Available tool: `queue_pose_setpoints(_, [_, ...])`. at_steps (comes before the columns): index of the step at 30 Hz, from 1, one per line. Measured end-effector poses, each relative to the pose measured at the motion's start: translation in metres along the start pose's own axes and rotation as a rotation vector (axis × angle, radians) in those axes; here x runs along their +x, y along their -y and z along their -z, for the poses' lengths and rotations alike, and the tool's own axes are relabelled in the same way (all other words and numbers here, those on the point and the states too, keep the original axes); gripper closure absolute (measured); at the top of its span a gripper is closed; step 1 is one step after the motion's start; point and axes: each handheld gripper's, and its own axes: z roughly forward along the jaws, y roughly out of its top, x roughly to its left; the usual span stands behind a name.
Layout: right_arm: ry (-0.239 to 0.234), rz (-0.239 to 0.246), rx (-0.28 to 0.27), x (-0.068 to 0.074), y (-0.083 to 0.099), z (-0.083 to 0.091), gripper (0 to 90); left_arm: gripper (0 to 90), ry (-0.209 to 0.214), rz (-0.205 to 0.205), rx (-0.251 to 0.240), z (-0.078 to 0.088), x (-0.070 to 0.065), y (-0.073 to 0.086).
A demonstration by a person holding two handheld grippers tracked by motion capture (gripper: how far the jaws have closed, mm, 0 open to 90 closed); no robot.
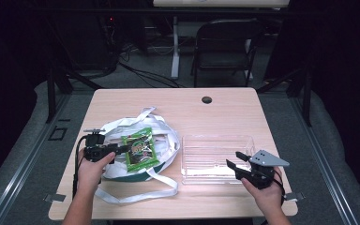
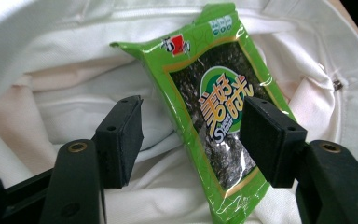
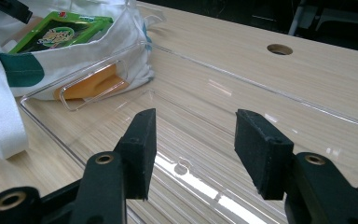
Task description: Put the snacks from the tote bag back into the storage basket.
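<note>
A green seaweed snack packet [image 1: 140,147] lies on top of a white cloth bag [image 1: 166,133] at the table's left. My left gripper [image 1: 122,149] points at it from the left. In the left gripper view the packet [image 2: 214,93] sits slanted between the spread jaws of the left gripper [image 2: 193,140], on the bag's white cloth [image 2: 74,70]; the pads do not press on it. A clear plastic tray [image 1: 215,140] stands empty to the right of the bag. My right gripper [image 1: 234,160] is open at the tray's near right corner, its jaws [image 3: 193,149] over the tray floor [image 3: 261,86].
The bag's long white strap [image 1: 140,192] loops toward the front table edge. A round cable hole [image 1: 206,100] sits at the back of the wooden table [image 1: 234,112]. A dark folding chair [image 1: 225,42] stands behind the table. The packet [image 3: 56,32] and bag [image 3: 74,60] lie left of the tray.
</note>
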Motion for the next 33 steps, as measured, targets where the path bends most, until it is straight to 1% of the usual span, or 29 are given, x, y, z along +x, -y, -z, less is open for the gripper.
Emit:
queue_pose_setpoints(3, [-0.002, 0.002, 0.002, 0.0, 0.0, 0.0, 48.4, 38.7, -0.001, 0.002, 0.006, -0.003, 0.0, 0.001])
queue_pose_setpoints(4, [-0.002, 0.002, 0.002, 0.0, 0.0, 0.0, 48.4, 38.5, -0.002, 0.012, 0.015, -0.005, -0.001, 0.001])
queue_pose_setpoints(5, [-0.002, 0.002, 0.002, 0.0, 0.0, 0.0, 48.4, 38.4, -0.002, 0.012, 0.015, -0.005, -0.001, 0.001])
queue_pose_setpoints(7, [-0.002, 0.004, 0.006, 0.0, 0.0, 0.0, 48.4, 38.0, -0.001, 0.01, 0.03, -0.007, -0.001, 0.002])
queue_pose_setpoints(9, [-0.006, 0.007, 0.009, 0.0, 0.0, 0.0, 48.4, 37.4, 0.0, 0.018, 0.044, -0.01, -0.001, 0.003])
queue_pose_setpoints(11, [-0.007, 0.008, 0.01, 0.001, 0.0, 0.0, 48.4, 36.8, 0.004, 0.013, 0.059, -0.012, -0.001, 0.003])
queue_pose_setpoints(13, [-0.008, 0.008, 0.01, 0.001, 0.0, 0.0, 48.4, 36.4, 0.014, 0.011, 0.077, -0.015, -0.002, 0.004])
queue_pose_setpoints(16, [-0.009, 0.008, 0.01, 0.001, 0.0, 0.0, 48.4, 35.1, 0.041, 0.021, 0.089, -0.019, -0.002, 0.004])
queue_pose_setpoints(17, [-0.008, 0.008, 0.009, 0.001, 0.0, -0.001, 48.4, 34.5, 0.041, 0.021, 0.089, -0.019, -0.002, 0.004])
queue_pose_setpoints(19, [-0.007, 0.009, 0.007, 0.001, 0.0, -0.001, 48.3, 34.1, 0.059, 0.039, 0.094, -0.022, -0.002, 0.005])
queue_pose_setpoints(26, [-0.009, 0.01, 0.005, 0.002, 0.001, 0.0, 48.4, 32.4, 0.074, 0.053, 0.101, -0.025, -0.003, 0.003])
queue_pose_setpoints(33, [-0.008, 0.012, 0.002, 0.003, 0.0, 0.0, 48.4, 31.3, 0.075, 0.064, 0.112, -0.029, -0.005, 0.001])
